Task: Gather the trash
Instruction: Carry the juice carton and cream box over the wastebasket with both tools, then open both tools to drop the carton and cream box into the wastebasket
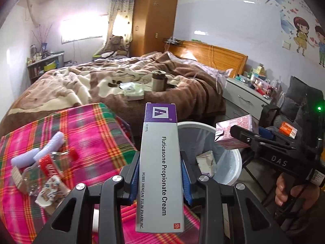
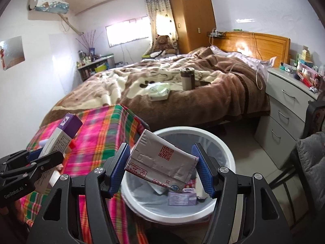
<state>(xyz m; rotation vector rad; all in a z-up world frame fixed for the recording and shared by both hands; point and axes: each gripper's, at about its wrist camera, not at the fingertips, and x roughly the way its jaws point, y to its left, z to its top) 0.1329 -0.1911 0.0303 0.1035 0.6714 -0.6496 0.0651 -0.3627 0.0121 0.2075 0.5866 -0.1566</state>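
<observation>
Grey-and-purple cream box (image 1: 159, 162), long and narrow, stands upright off the plaid-covered table (image 1: 97, 134), purple end up. The pinkish drink carton (image 2: 162, 160), flattened and silvery on its underside with a red QR code, hangs tilted right over the white bin (image 2: 221, 142). The lined bin, just past the table's right edge, already holds a purple box and scraps. A clear crumpled bottle (image 1: 40, 170), red cap (image 1: 73, 153) and wrappers lie near the table's left edge.
</observation>
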